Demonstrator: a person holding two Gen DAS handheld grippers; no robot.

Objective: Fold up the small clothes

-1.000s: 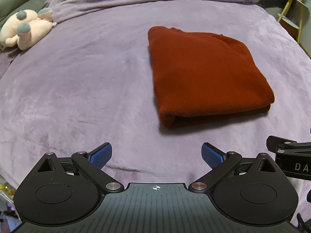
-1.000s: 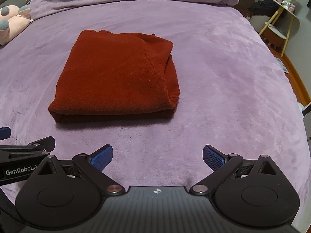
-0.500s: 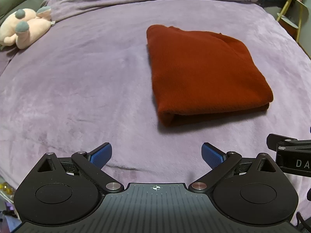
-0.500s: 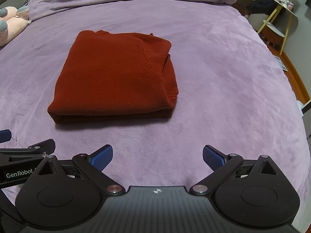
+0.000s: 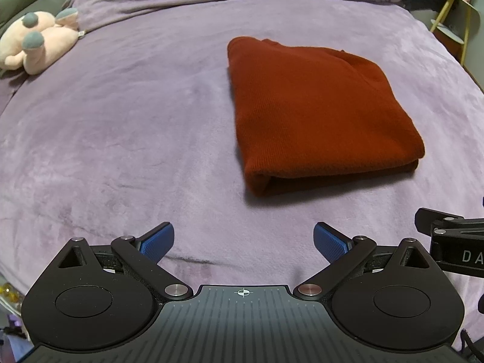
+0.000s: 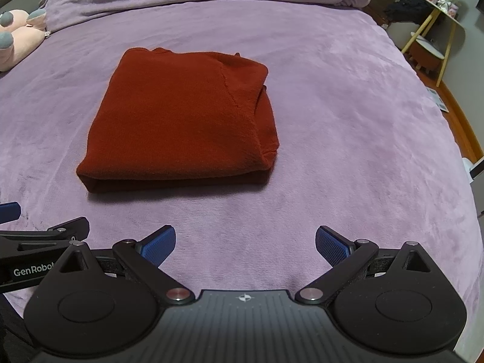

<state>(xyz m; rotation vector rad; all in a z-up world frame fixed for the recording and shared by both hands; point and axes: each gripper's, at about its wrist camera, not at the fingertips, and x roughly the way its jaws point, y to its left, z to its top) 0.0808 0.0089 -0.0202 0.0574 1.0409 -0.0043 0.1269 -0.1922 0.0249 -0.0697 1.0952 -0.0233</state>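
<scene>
On the purple bedspread [image 5: 121, 139] sits the red sweater [image 5: 317, 112], already folded into a neat block, so folding looks done. It lies ahead of both grippers, between them, its folded edge running left to right. Left gripper [image 5: 243, 242] and right gripper [image 6: 245, 243] both hang spread wide, holding nothing, near its front edge. Readable print: "GenRobot", maybe cut off. A pink plush toy [image 5: 36, 42] sits far left.
</scene>
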